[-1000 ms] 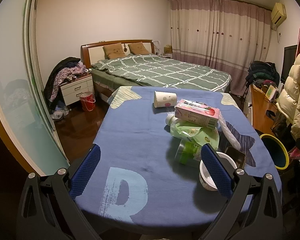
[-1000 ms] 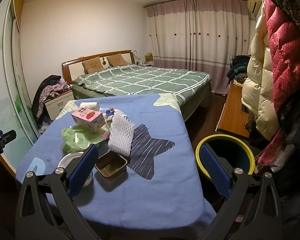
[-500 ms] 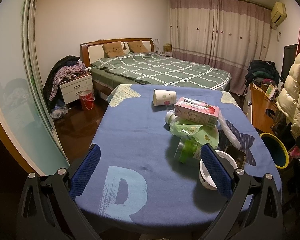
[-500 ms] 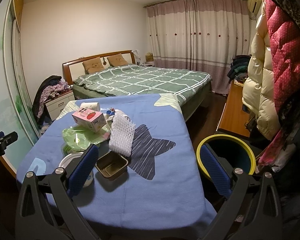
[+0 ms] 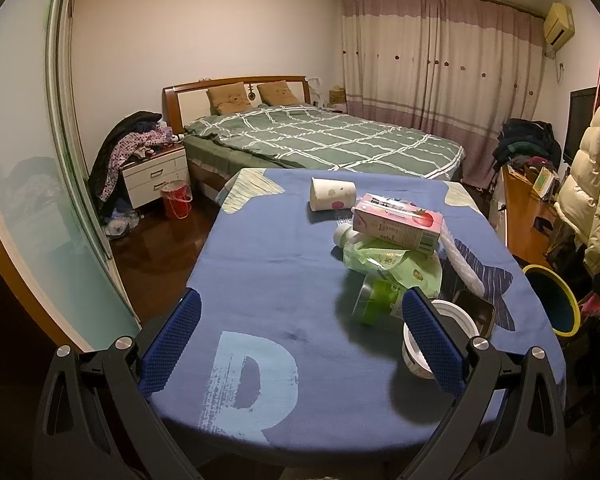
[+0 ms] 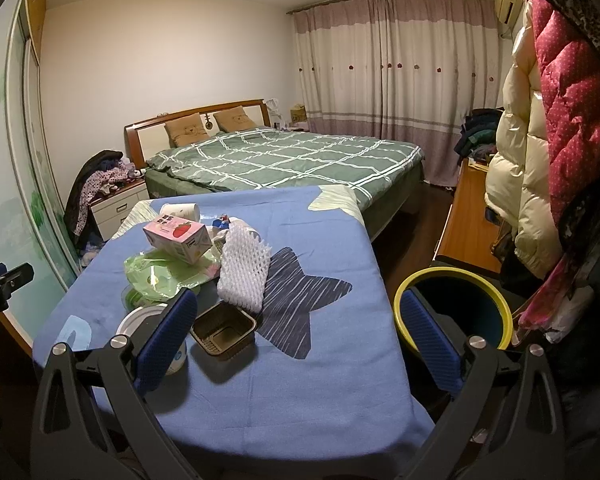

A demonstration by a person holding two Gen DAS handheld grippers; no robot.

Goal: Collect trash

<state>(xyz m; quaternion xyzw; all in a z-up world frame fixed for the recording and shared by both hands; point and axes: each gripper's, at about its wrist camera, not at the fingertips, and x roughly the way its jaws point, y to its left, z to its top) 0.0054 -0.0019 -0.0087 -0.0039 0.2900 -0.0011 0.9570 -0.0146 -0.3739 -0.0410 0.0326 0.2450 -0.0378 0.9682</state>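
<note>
Carton on wrapper, mid bench; cup at 12 o'clock of carton; foam net at 3; tray and bowl nearest; bin off bench at 3; bed behind.

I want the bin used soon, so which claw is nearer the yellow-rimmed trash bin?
Right. The right claw hangs open with its right finger just in front of the yellow-rimmed trash bin. The left claw is open over the table's far side, the bin off at its right edge.
</note>
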